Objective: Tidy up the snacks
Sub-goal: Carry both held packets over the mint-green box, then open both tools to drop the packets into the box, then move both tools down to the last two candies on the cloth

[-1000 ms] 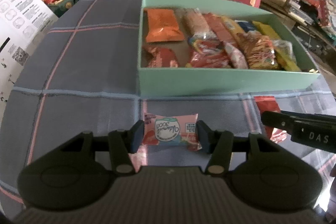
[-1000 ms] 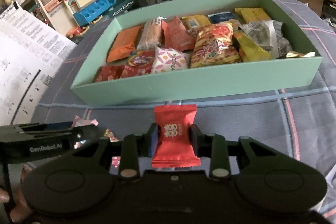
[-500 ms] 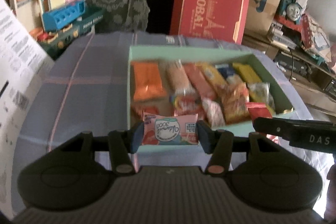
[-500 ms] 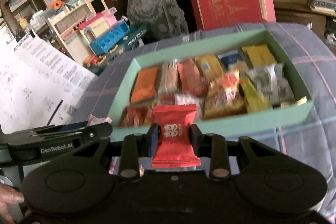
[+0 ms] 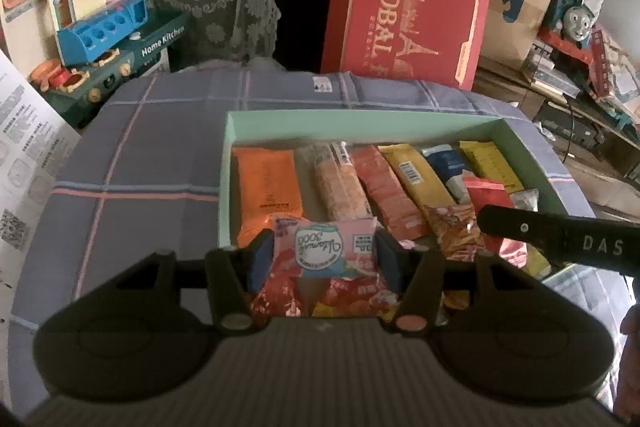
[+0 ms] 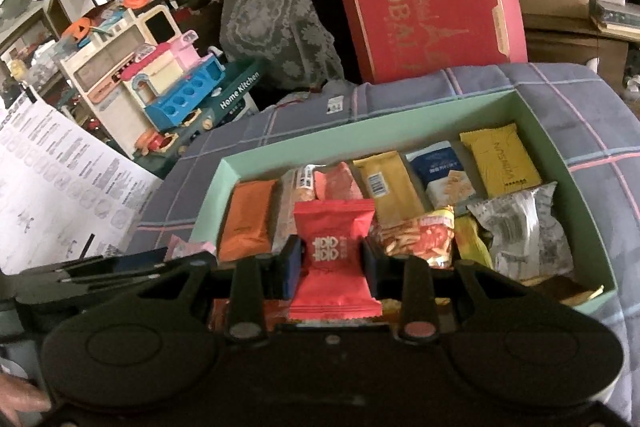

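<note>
Left wrist view: my left gripper (image 5: pixel 324 253) is clamped on a pink sachet (image 5: pixel 325 246), a flat glossy pillow pack with crimped ends, held across its short sides. It hangs over the near left part of the mint cardboard box (image 5: pixel 400 119); ahead lie an orange foil pack (image 5: pixel 268 187) and ribbed wafer bars. I judge this the drop-in step.

Right wrist view: my right gripper (image 6: pixel 330 269) pinches a red matte sachet (image 6: pixel 332 259) at its waist, over the box's near edge. Ahead sit a crinkly silver bag (image 6: pixel 524 231) and a yellow packet (image 6: pixel 500 161). Next, I reckon: lower each into a gap among the snacks, then part the jaws; the packs are light and slippery.
</note>
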`<state>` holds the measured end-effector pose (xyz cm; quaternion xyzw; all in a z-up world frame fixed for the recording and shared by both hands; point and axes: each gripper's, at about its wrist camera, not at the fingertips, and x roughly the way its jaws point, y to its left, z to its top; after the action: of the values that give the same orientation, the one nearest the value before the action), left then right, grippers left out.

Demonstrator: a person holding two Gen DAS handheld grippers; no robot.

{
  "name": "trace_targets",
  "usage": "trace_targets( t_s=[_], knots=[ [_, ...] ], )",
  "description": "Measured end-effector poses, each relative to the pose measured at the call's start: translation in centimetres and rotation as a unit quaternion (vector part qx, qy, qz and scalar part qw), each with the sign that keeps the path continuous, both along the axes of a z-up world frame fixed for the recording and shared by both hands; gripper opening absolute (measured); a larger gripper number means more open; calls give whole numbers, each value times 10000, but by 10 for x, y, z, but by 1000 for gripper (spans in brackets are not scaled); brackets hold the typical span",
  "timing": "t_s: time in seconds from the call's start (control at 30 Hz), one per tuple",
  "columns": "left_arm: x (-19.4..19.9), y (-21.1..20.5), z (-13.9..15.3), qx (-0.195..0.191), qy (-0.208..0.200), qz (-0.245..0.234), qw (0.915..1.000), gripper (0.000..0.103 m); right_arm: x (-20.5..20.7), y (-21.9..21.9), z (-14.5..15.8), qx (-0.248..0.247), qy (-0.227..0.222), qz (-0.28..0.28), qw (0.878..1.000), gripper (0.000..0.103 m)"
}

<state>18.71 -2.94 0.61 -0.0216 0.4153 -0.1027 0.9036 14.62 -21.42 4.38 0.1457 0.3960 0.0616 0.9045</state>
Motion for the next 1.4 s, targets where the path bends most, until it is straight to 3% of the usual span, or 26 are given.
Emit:
trace_targets(
  t_s=[0.37, 0.47, 0.53, 0.57, 0.6, 0.63, 1.0, 1.4],
  knots=[
    [19, -4, -19, 102, 149, -13, 9998, 55, 18, 3, -17, -86, 98, -41, 9999, 32],
    [21, -5, -21, 155, 151, 54, 9998, 64, 19, 4, -16, -119, 27, -72, 9999, 37],
    [22, -5, -22, 253, 144, 195, 9994, 97, 18, 4, -13, -85, -35, -110, 9999, 62],
    [22, -5, -22, 292, 123, 269, 9991, 103, 18, 4, -12, -87, -85, -154, 9998, 88],
    [22, -5, -22, 325, 87, 333, 9989, 103, 16, 4, -10, -117, -162, -218, 9996, 100],
    [21, -5, -22, 344, 110, 338, 9988, 103, 13, 4, -8, -168, -277, -288, 9991, 103],
    [4, -12, -17, 371, 171, 248, 9989, 103, -1, 5, -1, -217, -252, -283, 9990, 103],
    [-42, -10, 1, 322, 132, 208, 9992, 103, -45, 4, 12, -142, -176, -299, 9993, 103]
  ],
)
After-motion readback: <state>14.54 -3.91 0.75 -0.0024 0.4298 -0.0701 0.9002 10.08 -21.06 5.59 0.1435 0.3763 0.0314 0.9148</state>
